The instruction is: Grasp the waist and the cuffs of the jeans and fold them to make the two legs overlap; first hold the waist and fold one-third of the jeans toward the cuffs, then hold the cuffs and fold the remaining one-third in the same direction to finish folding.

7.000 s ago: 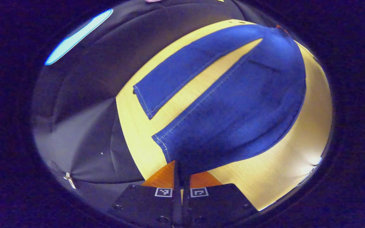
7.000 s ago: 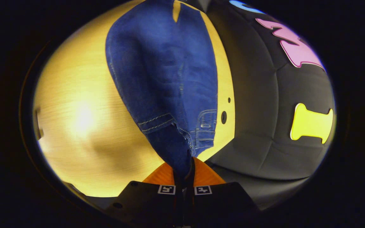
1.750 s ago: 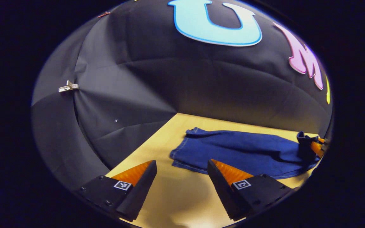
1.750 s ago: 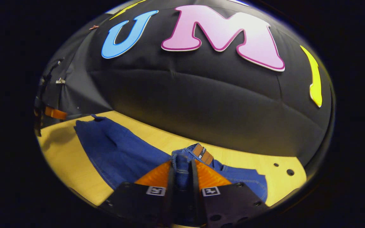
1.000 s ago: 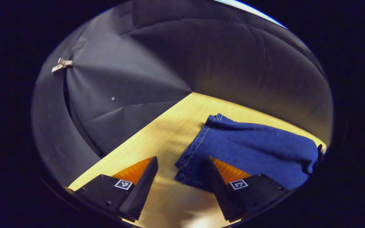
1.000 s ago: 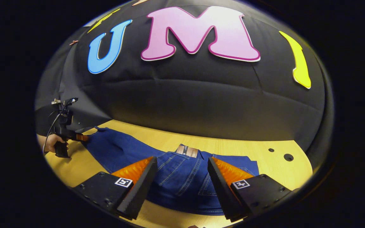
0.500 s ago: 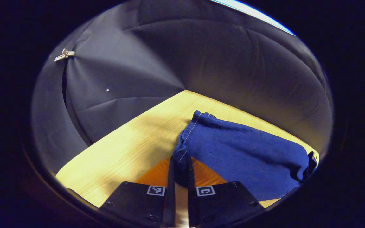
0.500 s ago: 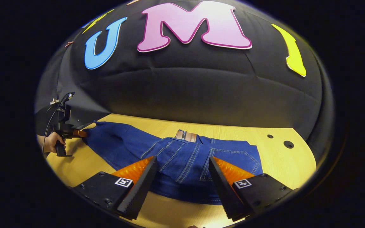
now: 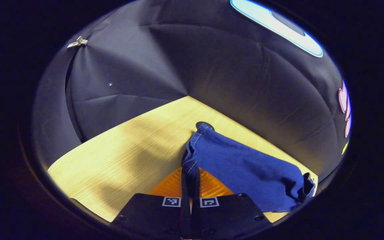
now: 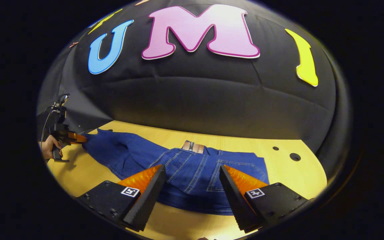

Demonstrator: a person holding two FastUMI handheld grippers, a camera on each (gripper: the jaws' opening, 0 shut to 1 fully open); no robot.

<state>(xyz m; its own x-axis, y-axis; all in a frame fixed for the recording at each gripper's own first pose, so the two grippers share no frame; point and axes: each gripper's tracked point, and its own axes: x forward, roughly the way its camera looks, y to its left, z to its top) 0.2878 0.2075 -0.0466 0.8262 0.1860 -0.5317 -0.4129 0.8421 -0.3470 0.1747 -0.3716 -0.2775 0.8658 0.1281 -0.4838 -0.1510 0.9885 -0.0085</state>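
Observation:
Blue jeans (image 10: 185, 170) lie on the wooden table (image 10: 288, 176), legs overlapped, the waist part with a back pocket and brown patch (image 10: 192, 146) folded on top. My right gripper (image 10: 192, 185) hovers open just in front of that fold, with nothing between its fingers. In the left gripper view, my left gripper (image 9: 190, 173) is shut on the cuff end of the jeans (image 9: 245, 166), which trail away to the right. The right gripper view shows the left gripper (image 10: 73, 137) far left, pinching the leg end, with a hand (image 10: 47, 146) holding it.
Black cloth walls close off the table's far sides. Two small holes (image 10: 294, 156) mark the tabletop right of the jeans, and a dark hole (image 9: 201, 125) sits just behind the cuff. Bare wood (image 9: 118, 160) spreads left of the cuff.
My left gripper went from open beside the cuffs to shut on them and has raised them slightly. My right gripper let go of the waist and stays open in front of it.

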